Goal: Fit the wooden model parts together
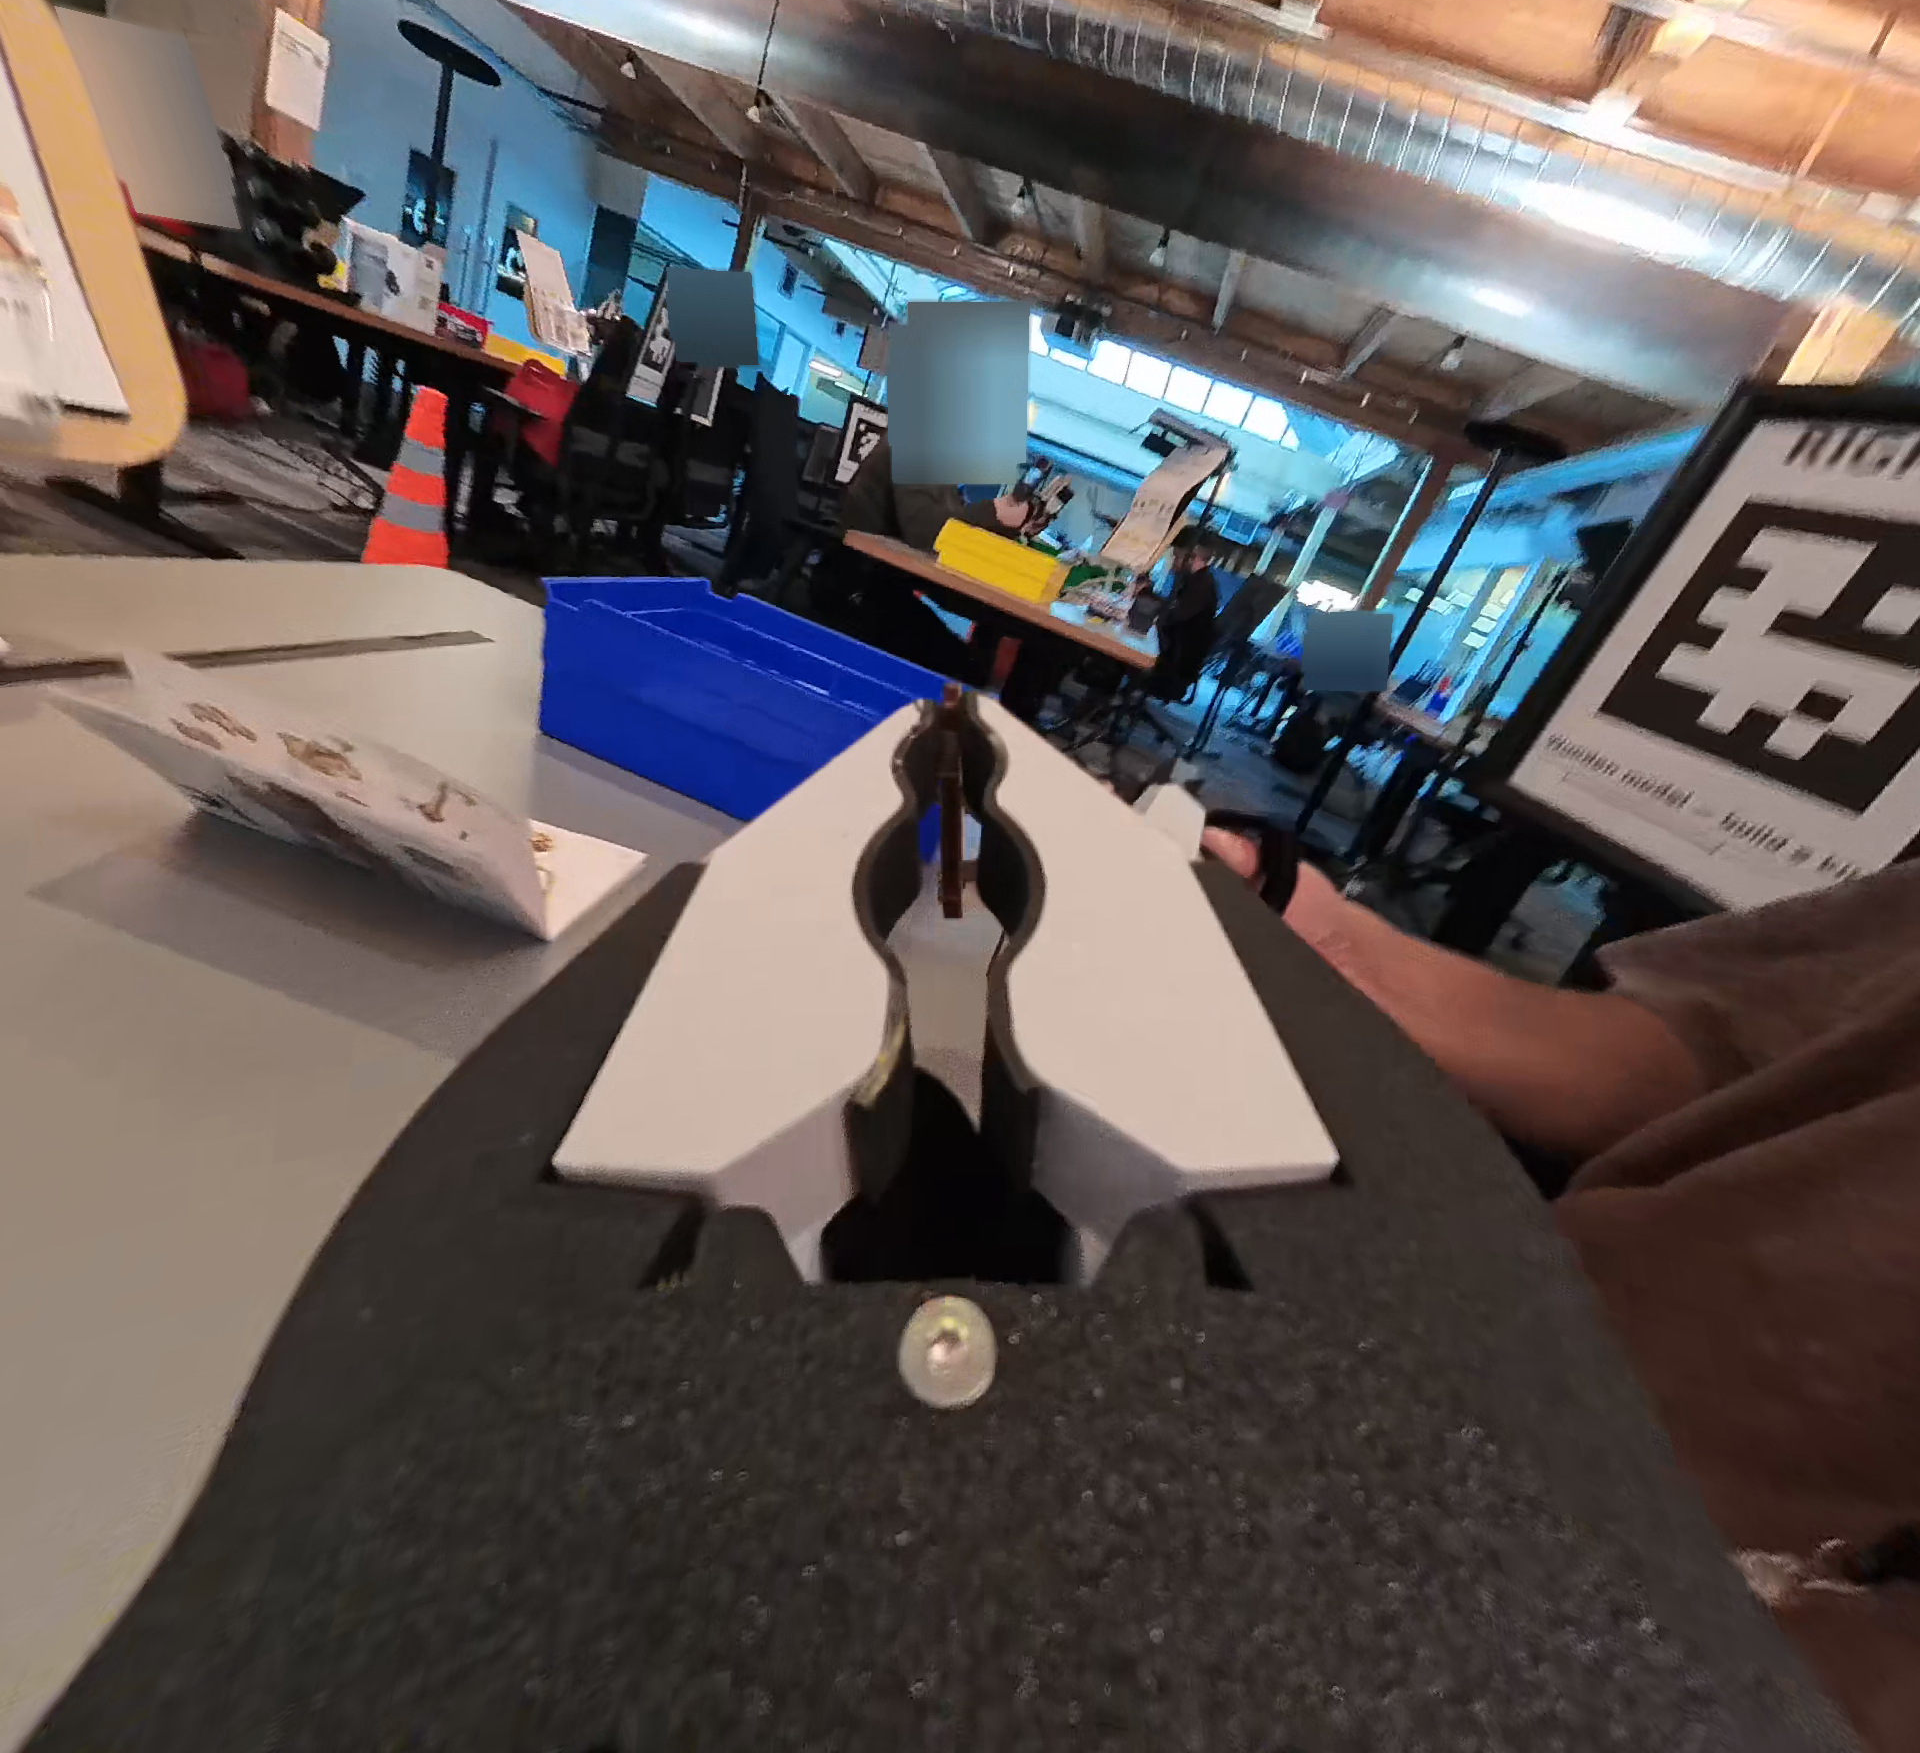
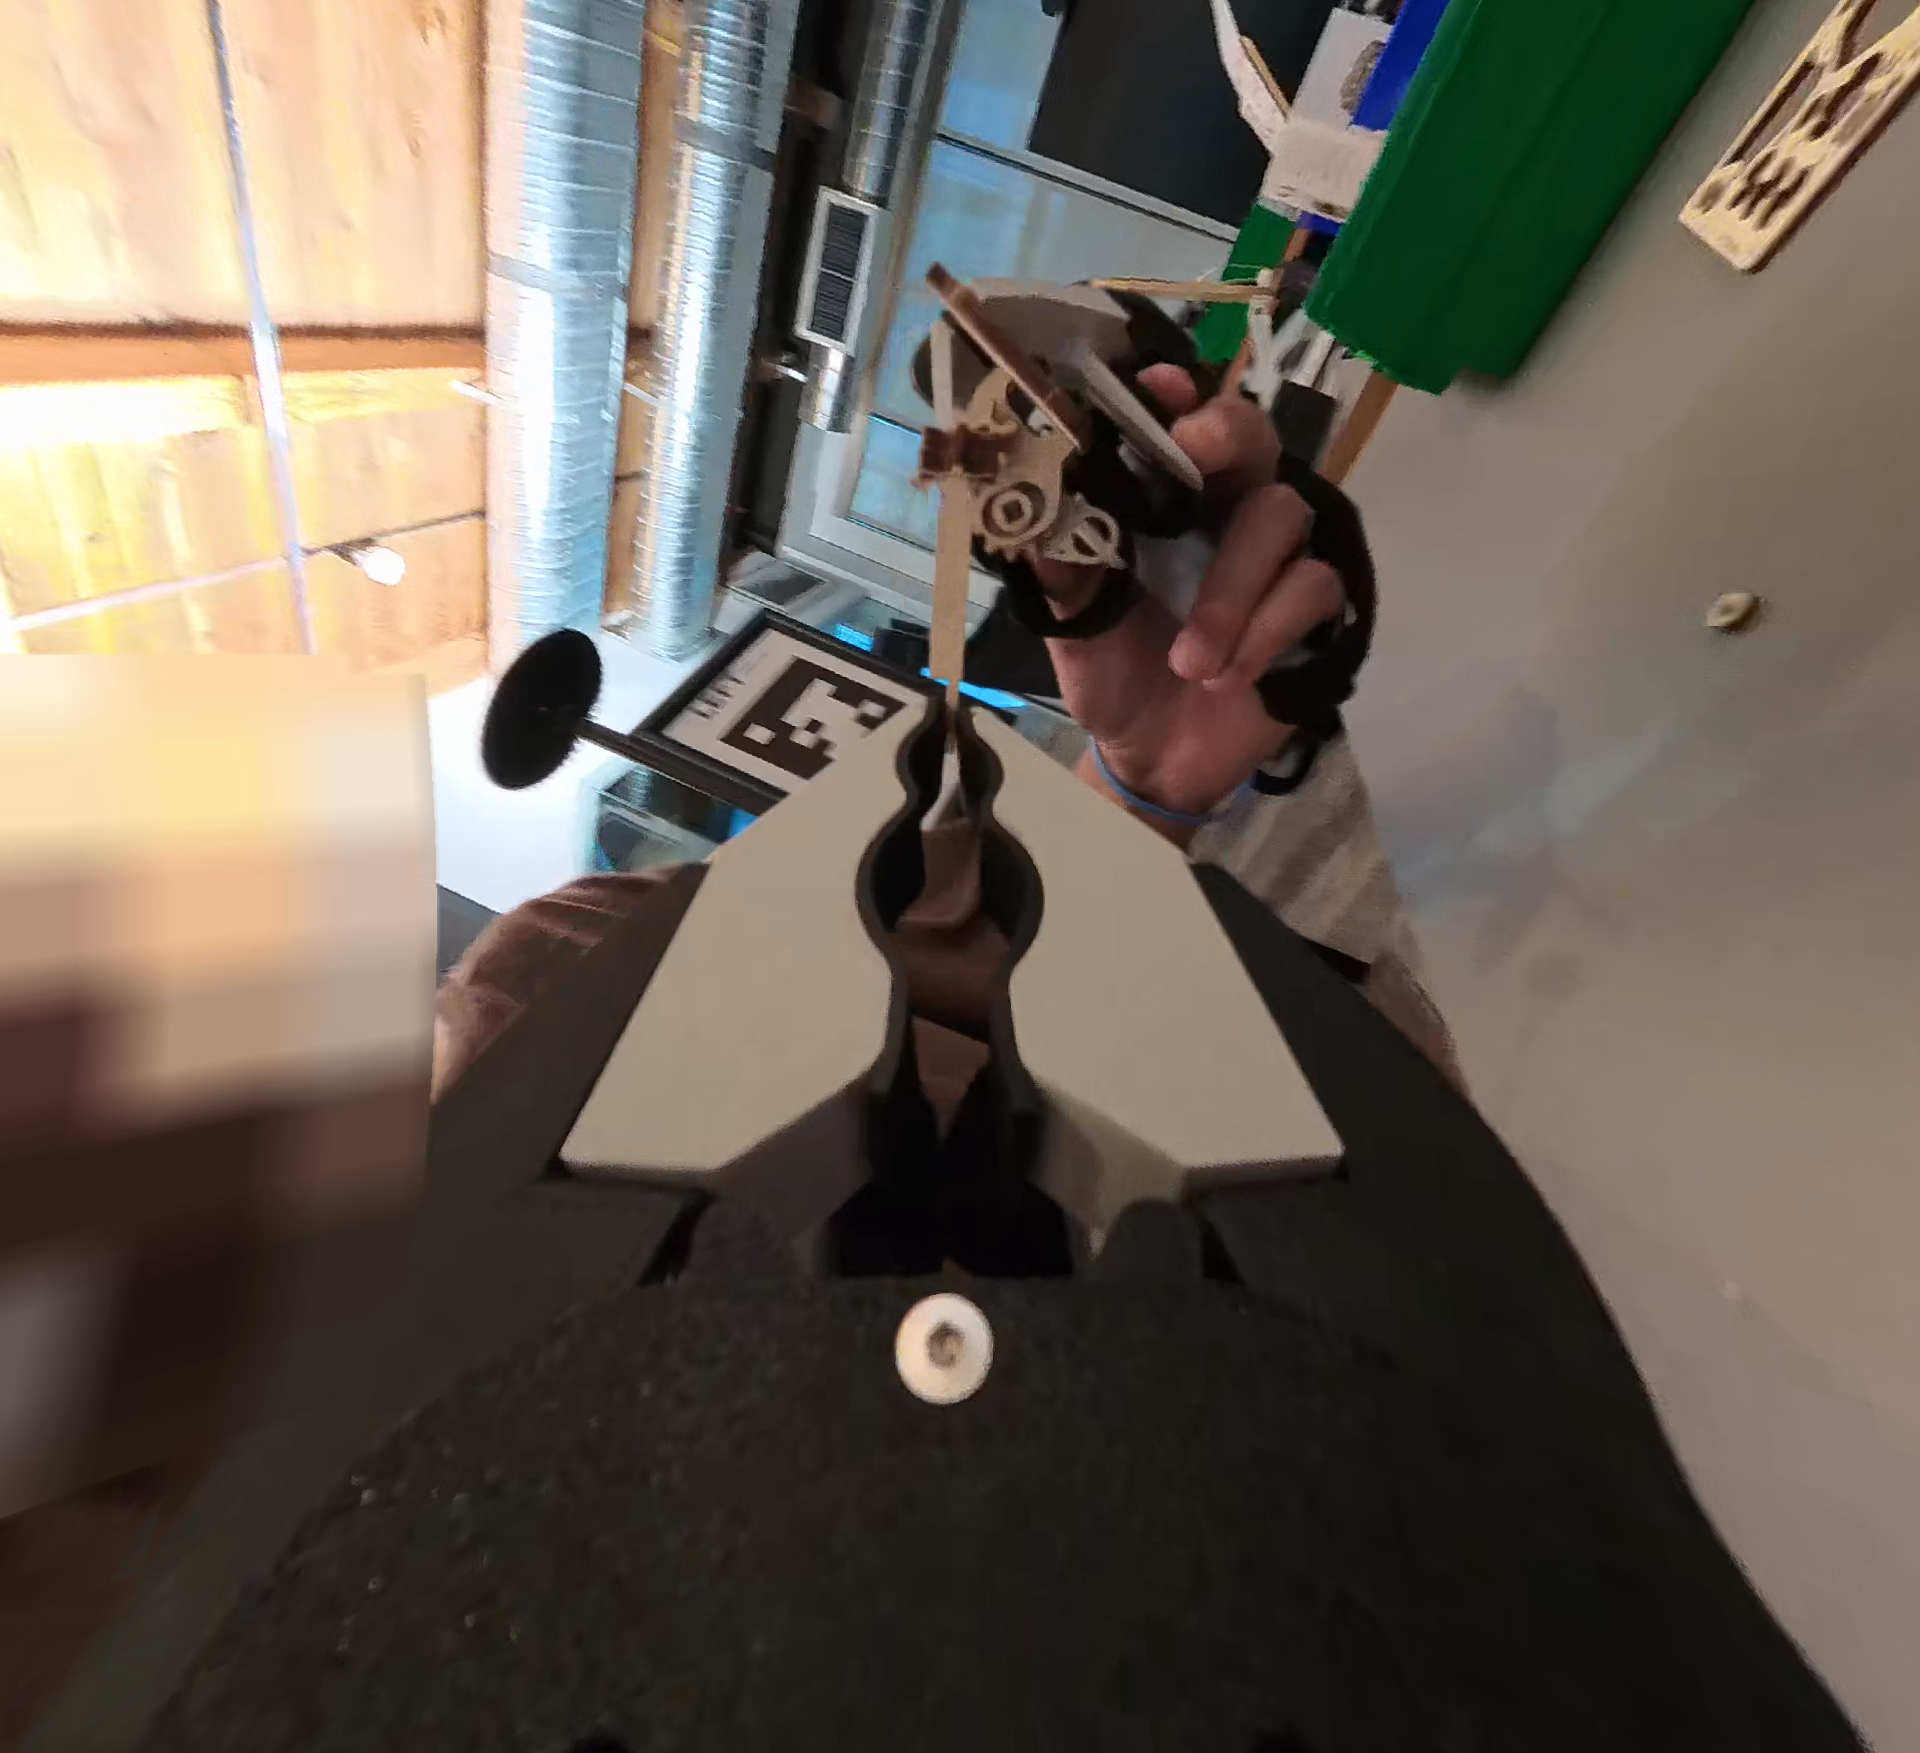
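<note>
My left gripper (image 1: 948,716) is shut on a thin brown wooden model piece (image 1: 951,830), seen edge-on between the tips. In the right wrist view this gripper (image 2: 1081,373) appears farther off in a gloved hand, holding a small wooden model assembly (image 2: 1023,488) with a gear-like part. My right gripper (image 2: 951,727) is shut on a long thin wooden strip (image 2: 948,591). The strip's far end reaches the assembly at a small dark cross-shaped part (image 2: 951,451). Both are held in the air above the grey table (image 2: 1662,872).
A blue bin (image 1: 717,685) and a folded instruction sheet (image 1: 312,789) lie on the table ahead of the left gripper. A marker board (image 1: 1766,643) stands at the right. A green bin (image 2: 1558,93) and a cut-out wooden parts sheet (image 2: 1808,72) lie on the table. The gap from one gripper's tips to the other's is roughly 8 cm.
</note>
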`<state>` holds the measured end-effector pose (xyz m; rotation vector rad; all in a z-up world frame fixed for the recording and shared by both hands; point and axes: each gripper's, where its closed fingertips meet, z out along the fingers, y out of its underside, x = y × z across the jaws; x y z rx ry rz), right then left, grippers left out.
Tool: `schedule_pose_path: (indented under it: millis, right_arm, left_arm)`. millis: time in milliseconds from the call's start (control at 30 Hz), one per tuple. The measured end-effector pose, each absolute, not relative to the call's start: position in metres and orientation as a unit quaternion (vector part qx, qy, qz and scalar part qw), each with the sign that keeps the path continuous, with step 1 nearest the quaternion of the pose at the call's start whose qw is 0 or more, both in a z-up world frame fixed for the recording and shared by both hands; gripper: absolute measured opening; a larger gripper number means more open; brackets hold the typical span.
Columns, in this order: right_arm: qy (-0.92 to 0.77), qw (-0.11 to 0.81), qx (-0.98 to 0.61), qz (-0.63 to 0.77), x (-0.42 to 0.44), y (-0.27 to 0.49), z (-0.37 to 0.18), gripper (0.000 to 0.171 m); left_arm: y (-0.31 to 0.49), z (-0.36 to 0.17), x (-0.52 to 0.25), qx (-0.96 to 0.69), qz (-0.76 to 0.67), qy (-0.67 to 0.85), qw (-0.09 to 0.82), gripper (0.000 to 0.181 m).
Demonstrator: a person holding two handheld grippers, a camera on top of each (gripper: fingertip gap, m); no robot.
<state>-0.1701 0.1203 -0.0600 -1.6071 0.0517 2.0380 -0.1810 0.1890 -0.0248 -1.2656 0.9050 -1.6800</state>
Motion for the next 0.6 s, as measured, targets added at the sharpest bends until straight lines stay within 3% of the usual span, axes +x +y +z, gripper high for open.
schedule_pose_path:
  millis: [100,367,600]
  right_arm:
    - [-0.013,0.302,-0.658,0.69,-0.165,0.121,-0.074,0.001]
    - [0.053,0.404,-0.753,0.517,-0.09,0.135,-0.109,0.001]
    - [0.047,0.424,-0.83,0.359,-0.027,0.127,-0.142,0.001]
  left_arm:
    - [0.197,-0.024,-0.185,-0.519,-0.717,0.308,0.35,0.001]
    - [0.219,-0.054,-0.161,-0.57,-0.615,0.383,0.389,0.001]
    - [0.232,-0.072,-0.122,-0.602,-0.631,0.362,0.33,0.001]
